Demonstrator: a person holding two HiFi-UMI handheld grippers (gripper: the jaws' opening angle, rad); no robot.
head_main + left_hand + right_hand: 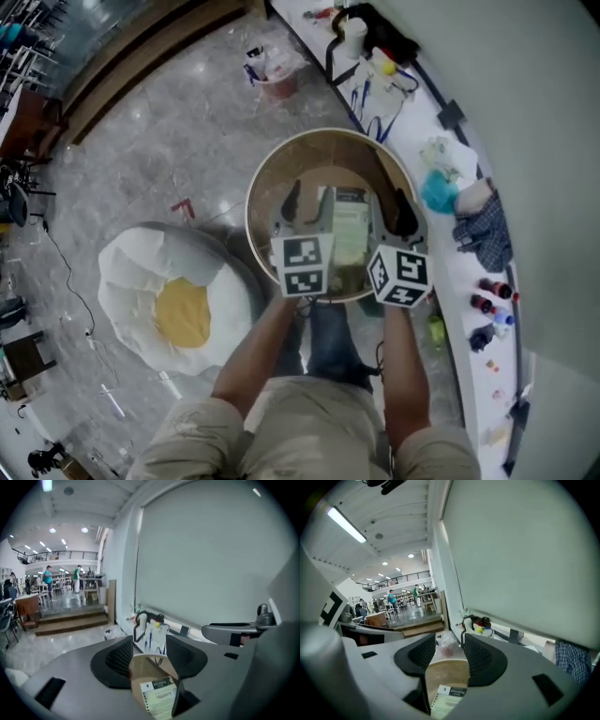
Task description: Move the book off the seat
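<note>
A green-covered spiral book point(350, 231) lies on the round wooden seat point(272, 178) right below me. Both grippers hover just above the seat's near half. My left gripper point(305, 211) is over the book's left edge, and my right gripper point(394, 216) is over its right edge. In the left gripper view the jaws point(147, 656) stand apart with nothing between them; the book point(159, 696) and tan seat point(146, 666) show below the gap. The right gripper view shows the same: jaws point(449, 656) parted, the book point(446, 701) low in the gap, and the seat point(446, 673) beyond it.
A white cushion with a yellow centre point(178, 302) lies on the floor to the left. A long white counter point(450, 262) runs along the right wall, carrying a teal cloth point(437, 193), a plaid cloth point(484, 231) and small bottles point(493, 302). A pink bin point(277, 77) stands beyond the seat.
</note>
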